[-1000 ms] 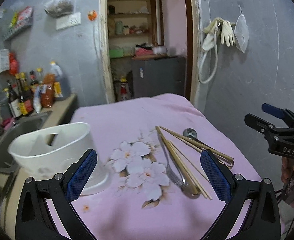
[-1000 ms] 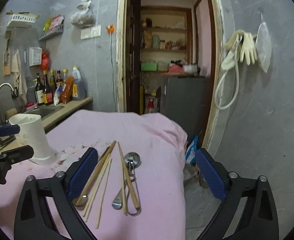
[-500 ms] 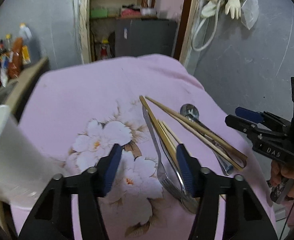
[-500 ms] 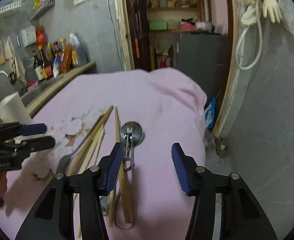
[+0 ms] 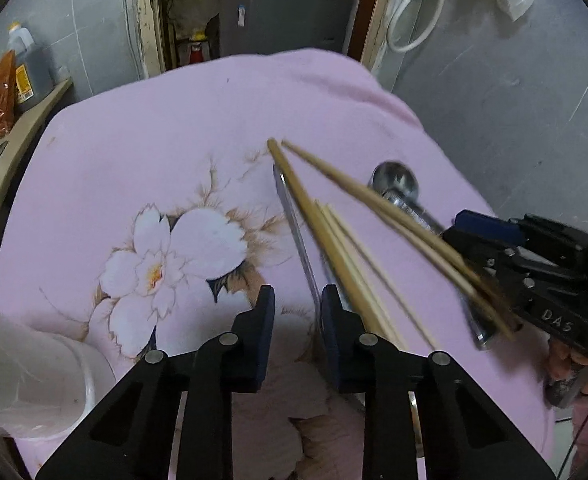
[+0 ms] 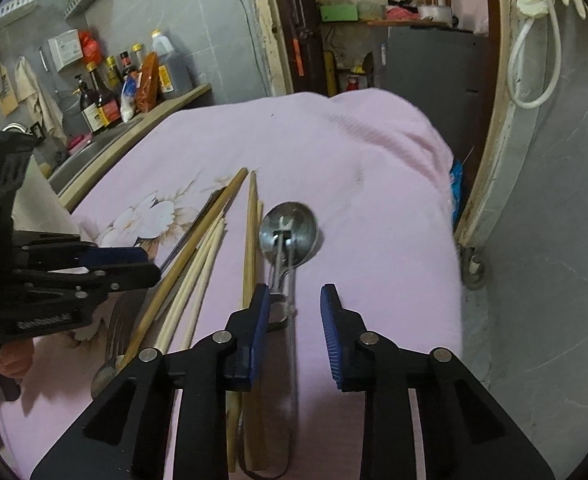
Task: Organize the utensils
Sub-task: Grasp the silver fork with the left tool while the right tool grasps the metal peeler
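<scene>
Left gripper: your left gripper (image 5: 297,300) points down at the pink cloth (image 5: 174,128) with its jaws narrow and closing. The gap between the blue pads is bare cloth. The fork's handle runs along the outside edge of the pad on the right; you cannot tell whether it touches.

Right gripper: your right gripper (image 6: 294,300) is also narrow and closing. The wire handle of the scoop (image 6: 289,236) runs up between the pads, nearer the pad on the left. The pads do not yet press on it.

Scoop: it lies flat on the cloth, round metal bowl away from you, at the outer side of the pile.

Chopsticks: the wooden chopsticks (image 6: 198,256) lie loose on the cloth, fanned from near the flower print toward you. 1 darker stick (image 6: 249,240) lies just beside the scoop, passing under the right gripper's left-hand pad.

Fork: the fork (image 5: 298,236) lies among the chopsticks, handle away from you; its tines show under your left gripper in the right wrist view.

Holder: the white utensil holder (image 5: 26,376) stands at the cloth's near left corner, well apart from the pile, only partly in view.

Surroundings: sauce bottles (image 6: 102,96) line the counter by the grey wall.
</scene>
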Motion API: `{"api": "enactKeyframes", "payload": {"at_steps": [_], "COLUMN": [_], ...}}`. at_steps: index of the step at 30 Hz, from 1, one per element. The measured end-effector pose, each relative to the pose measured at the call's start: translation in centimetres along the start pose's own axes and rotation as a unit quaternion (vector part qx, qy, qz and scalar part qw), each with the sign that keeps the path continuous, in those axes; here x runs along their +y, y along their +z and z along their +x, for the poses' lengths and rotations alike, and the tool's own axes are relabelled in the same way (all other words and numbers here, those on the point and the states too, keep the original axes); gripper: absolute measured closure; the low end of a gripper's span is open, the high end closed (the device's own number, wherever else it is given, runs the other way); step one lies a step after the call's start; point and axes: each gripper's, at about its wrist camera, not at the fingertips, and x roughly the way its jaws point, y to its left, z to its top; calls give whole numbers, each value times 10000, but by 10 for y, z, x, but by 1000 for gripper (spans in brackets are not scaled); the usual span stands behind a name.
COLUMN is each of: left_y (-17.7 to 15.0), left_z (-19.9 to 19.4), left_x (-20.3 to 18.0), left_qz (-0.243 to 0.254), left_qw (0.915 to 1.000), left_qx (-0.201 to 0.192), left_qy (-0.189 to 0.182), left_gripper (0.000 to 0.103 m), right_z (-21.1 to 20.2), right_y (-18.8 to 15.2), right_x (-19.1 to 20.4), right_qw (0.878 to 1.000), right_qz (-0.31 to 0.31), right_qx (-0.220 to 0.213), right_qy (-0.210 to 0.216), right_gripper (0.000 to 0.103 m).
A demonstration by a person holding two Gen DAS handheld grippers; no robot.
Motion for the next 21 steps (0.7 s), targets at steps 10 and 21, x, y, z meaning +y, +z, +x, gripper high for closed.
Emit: {"api": "enactKeyframes", "payload": {"at_steps": [10, 21], "left_y": [-5, -30], "left_z": [2, -21], "left_x": [0, 7], "left_qz": [-129, -455], "left_qw": [9995, 9971], "left_qx": [201, 286], "left_qy": [-200, -547], "left_gripper": [100, 101], "right_z": [7, -9], "right_y": [0, -11], "right_x": [16, 17], "right_qw": [9996, 9992], "right_qz": [-242, -292], "right_qx": [155, 263], "right_qy": [-13, 90], "right_gripper": [87, 89]}}
